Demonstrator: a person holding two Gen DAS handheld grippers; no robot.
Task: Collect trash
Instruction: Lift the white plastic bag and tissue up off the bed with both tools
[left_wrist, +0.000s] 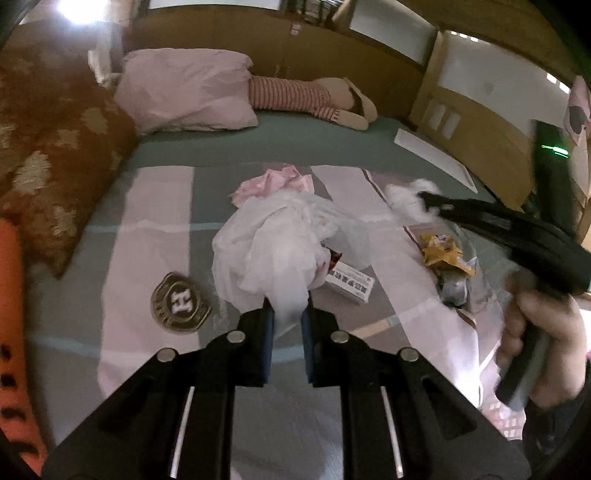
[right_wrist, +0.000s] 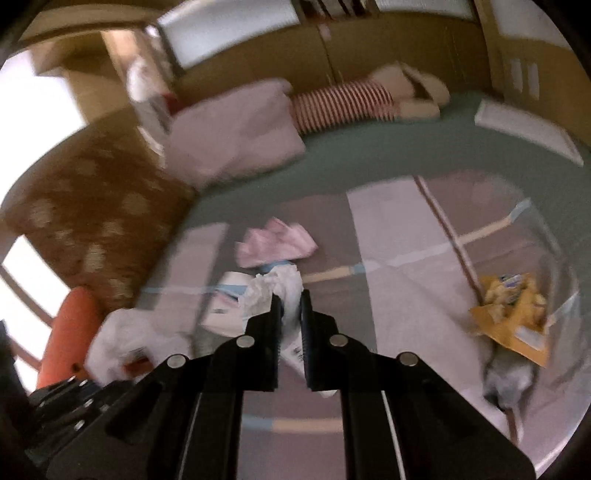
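- Between the fingers of the left gripper sits a pinch of the thin white plastic bag, jaws closed tight on the film; the bag billows forward and away from the fingertips over the striped pink and grey bedspread, its long axis running straight ahead of the tool.
- Just left of that gripper, on the bedspread and apart from the bag, lies a round gold badge with a white H; whether it counts as trash I cannot tell.
- Beyond the bag, farther from the fingertips, is a crumpled pink paper; tucked against the bag's right edge is a small white printed carton.
- To the right of the left gripper, well apart from the bag, the right gripper reaches in from a person's hand, jaws closed on a crumpled white tissue wad held above the bedspread.
- From the right wrist view the same right gripper has the tissue wad clamped between its fingers, bulging ahead and left of the tips.
- Left of those tips the white bag lies lower and nearer the camera, so the wad must travel leftward and down to reach it.
- Right of the right gripper, well apart, lies a crushed yellow snack wrapper with grey crumpled material just below it; the right hand looks the nearer one for these.
- My judgement: the coming move depends on the bag's mouth, which I cannot make out.
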